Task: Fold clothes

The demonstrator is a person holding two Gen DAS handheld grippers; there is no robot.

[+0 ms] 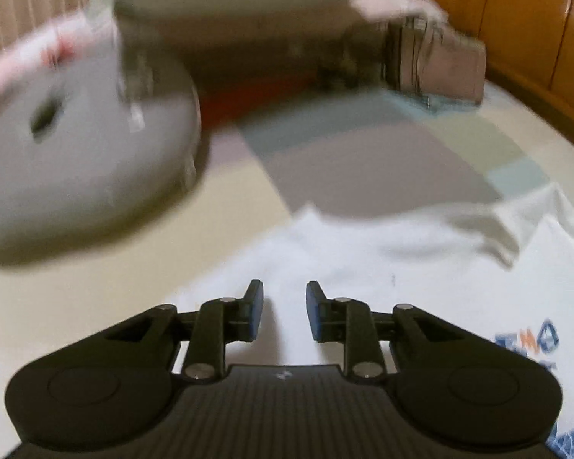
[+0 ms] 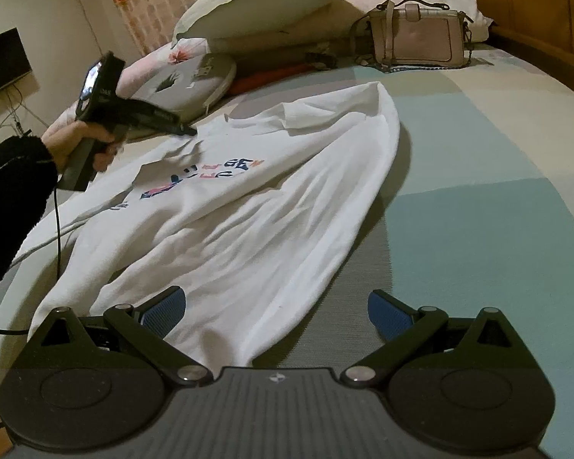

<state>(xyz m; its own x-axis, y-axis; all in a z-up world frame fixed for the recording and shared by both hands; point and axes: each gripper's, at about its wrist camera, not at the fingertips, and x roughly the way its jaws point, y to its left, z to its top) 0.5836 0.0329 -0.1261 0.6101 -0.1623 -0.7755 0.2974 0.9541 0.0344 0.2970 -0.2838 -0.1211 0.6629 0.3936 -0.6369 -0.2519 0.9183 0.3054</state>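
Note:
A white sweatshirt [image 2: 248, 210] with coloured lettering lies spread on the patchwork bed cover [image 2: 478, 191], one sleeve folded across its body. My right gripper [image 2: 277, 306] stands wide open over the near end of the garment, cloth lying between its fingers but not pinched. A hand [image 2: 76, 137] in a dark sleeve holds my left gripper [image 2: 189, 131], whose tips are at the far left shoulder of the sweatshirt. In the blurred left wrist view, the left gripper [image 1: 285, 311] shows a narrow gap between its blue pads, with only the white sweatshirt [image 1: 363, 267] lying below them.
A grey round cushion [image 2: 195, 80] and a large pillow [image 2: 264, 0] lie at the head of the bed. A pink handbag [image 2: 417, 38] stands at the far right, before the wooden headboard [image 2: 516, 0]. A black cable [image 2: 57, 229] trails from the left gripper.

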